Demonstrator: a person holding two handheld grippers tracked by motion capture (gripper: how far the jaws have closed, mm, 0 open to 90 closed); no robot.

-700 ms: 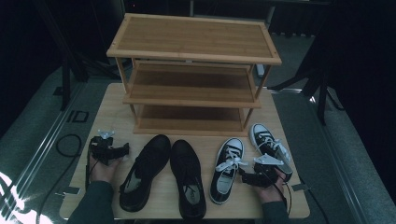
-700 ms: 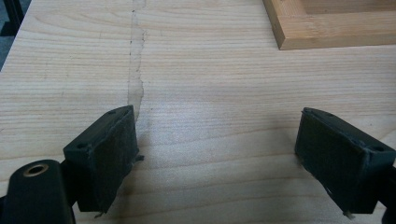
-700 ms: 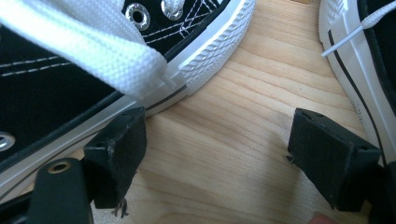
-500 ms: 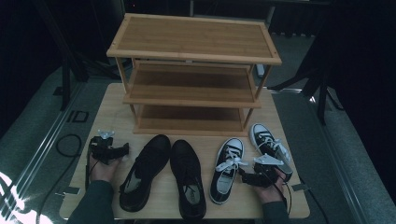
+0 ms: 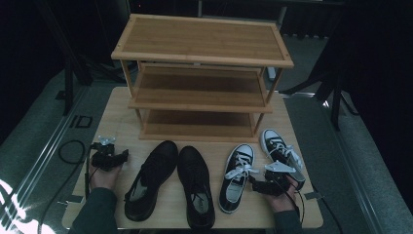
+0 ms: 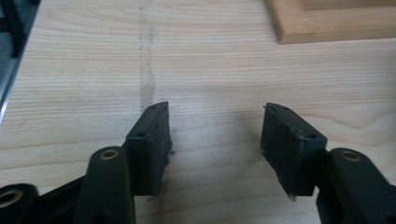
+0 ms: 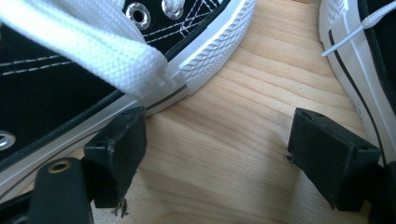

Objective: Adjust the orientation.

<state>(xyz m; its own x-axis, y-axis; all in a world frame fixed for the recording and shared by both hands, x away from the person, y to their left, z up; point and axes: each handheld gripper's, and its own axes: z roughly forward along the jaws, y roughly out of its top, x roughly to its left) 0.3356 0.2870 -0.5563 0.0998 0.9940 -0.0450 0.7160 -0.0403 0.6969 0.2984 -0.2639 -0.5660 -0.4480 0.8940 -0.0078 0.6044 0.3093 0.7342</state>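
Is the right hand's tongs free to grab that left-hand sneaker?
Probably yes: the right tongs stand open beside the sneaker, bare table between the jaws, nothing blocking.

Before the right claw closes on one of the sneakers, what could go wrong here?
1. The right claw stands open in the gap between the two sneakers; a loose white lace hangs near one jaw, so it may pinch lace, not shoe.
2. The left sneaker and right sneaker lie close together, so moving one could push the other.

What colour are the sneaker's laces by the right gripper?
White laces, clearest in the right gripper view.
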